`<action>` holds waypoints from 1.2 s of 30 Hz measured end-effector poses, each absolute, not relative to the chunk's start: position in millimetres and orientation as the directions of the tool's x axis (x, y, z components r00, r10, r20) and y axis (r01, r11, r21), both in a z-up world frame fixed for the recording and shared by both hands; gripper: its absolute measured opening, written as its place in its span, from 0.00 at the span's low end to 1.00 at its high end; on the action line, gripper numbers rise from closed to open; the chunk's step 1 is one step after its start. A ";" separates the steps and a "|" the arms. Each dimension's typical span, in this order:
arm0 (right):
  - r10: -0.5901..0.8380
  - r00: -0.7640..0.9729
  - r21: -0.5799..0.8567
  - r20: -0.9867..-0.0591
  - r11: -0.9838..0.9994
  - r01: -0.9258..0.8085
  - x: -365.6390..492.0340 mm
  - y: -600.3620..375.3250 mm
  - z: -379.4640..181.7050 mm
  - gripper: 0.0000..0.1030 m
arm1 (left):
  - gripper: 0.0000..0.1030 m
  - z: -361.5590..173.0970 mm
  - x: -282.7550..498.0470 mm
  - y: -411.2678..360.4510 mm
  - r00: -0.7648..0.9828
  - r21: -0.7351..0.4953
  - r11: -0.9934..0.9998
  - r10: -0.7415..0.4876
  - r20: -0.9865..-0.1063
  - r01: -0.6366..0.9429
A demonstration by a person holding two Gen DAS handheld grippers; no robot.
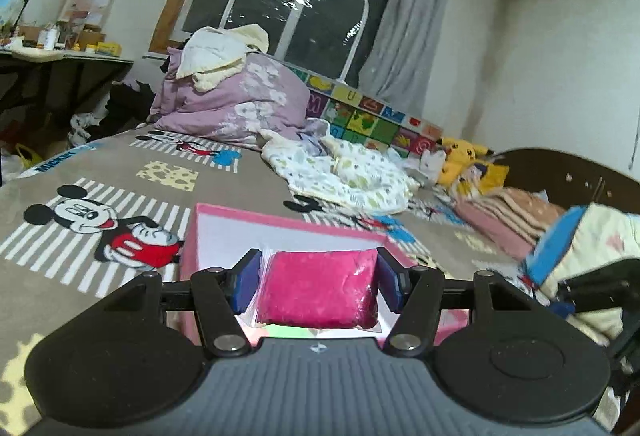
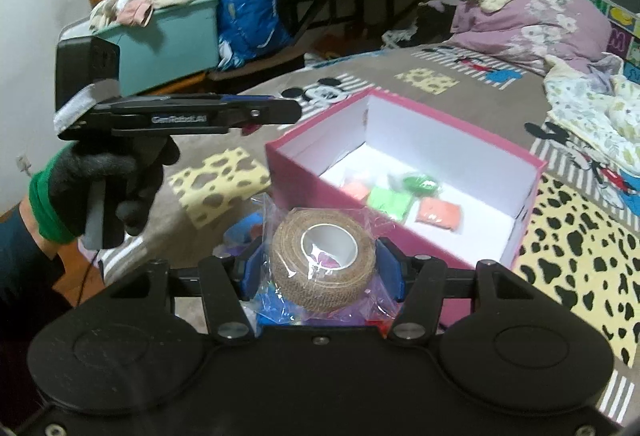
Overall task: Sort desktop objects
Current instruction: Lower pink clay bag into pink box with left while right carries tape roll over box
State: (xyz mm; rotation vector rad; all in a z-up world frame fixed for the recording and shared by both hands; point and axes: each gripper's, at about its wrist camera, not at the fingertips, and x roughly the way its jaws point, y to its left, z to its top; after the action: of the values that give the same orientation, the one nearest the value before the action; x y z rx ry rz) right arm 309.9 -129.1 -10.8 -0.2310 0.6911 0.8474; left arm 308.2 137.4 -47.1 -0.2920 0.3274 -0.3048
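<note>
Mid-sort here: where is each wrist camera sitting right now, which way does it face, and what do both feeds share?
Left wrist: behind the left gripper, facing the window across the bed; its fingers clamp a pink packet above the pink box.
Right wrist: behind the right gripper, facing the desk; holds a wrapped brown tape roll; the gloved left hand shows.
Shared: pink box, Mickey bedspread, purple quilt.

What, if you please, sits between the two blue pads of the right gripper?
In the right wrist view, a roll of tan bandage tape in clear wrap is clamped between the right gripper pads, near the pink box.
</note>
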 end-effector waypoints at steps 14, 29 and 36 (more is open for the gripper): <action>0.605 0.472 0.095 -0.642 0.673 -0.733 324.9 -129.9 -12.4 0.56 | 0.58 -45.3 384.4 116.6 0.891 -0.338 0.932 -0.261 -0.371 0.132; 0.614 0.483 0.140 -0.625 0.696 -0.704 340.4 -135.7 -9.7 0.56 | 0.58 -67.4 491.0 95.5 0.654 -0.203 0.979 -0.133 -0.745 -0.033; 0.622 0.484 0.174 -0.616 0.707 -0.686 344.1 -141.3 -8.7 0.56 | 0.58 -85.1 510.3 95.8 0.550 -0.203 0.975 -0.120 -0.827 -0.092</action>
State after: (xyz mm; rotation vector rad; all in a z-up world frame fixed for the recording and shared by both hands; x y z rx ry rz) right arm 344.1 -141.3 -8.7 -0.1001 0.7071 0.7976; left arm 510.3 95.8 -85.1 -0.2338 0.9913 -0.0165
